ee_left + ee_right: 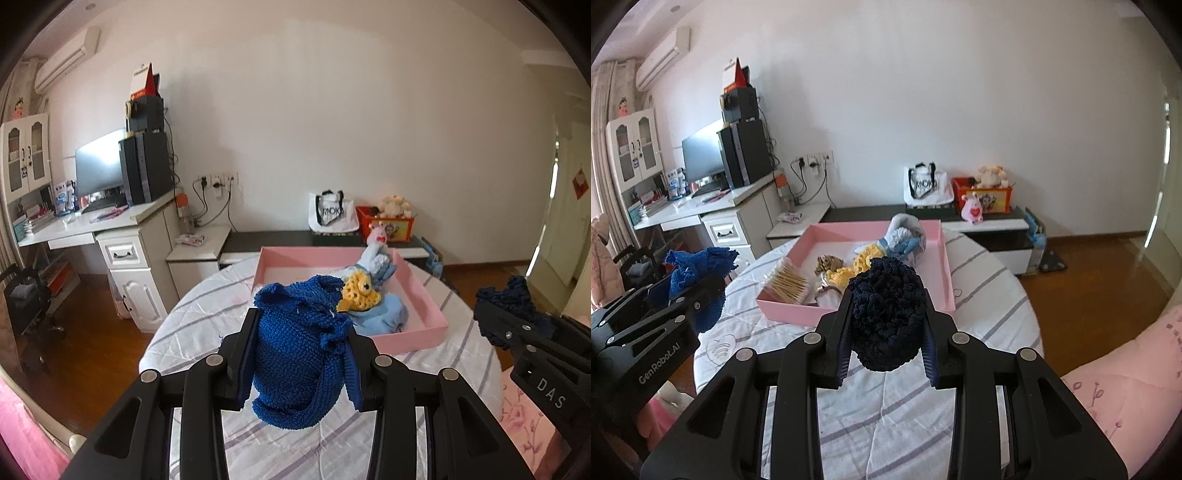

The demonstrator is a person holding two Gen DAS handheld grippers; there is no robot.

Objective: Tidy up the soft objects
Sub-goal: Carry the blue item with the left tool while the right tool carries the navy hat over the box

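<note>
My left gripper (301, 325) is shut on a bright blue knitted piece (295, 350) and holds it above the round table, short of the pink tray (417, 291). My right gripper (886, 295) is shut on a dark navy knitted piece (886, 314), held above the table before the pink tray (945, 266). The tray holds a yellow knitted piece (864, 260), light blue soft items (905, 236), a beige fabric flower (829, 264) and a box of cotton swabs (786, 282). The left gripper with its blue piece also shows in the right wrist view (698, 280).
The round table has a white striped cloth (897, 406). A pink quilt (1126, 376) lies at right. A white desk (122, 236) with a monitor stands at left. A low cabinet (990, 221) behind carries a bag, a red box and plush toys. Wooden floor surrounds the table.
</note>
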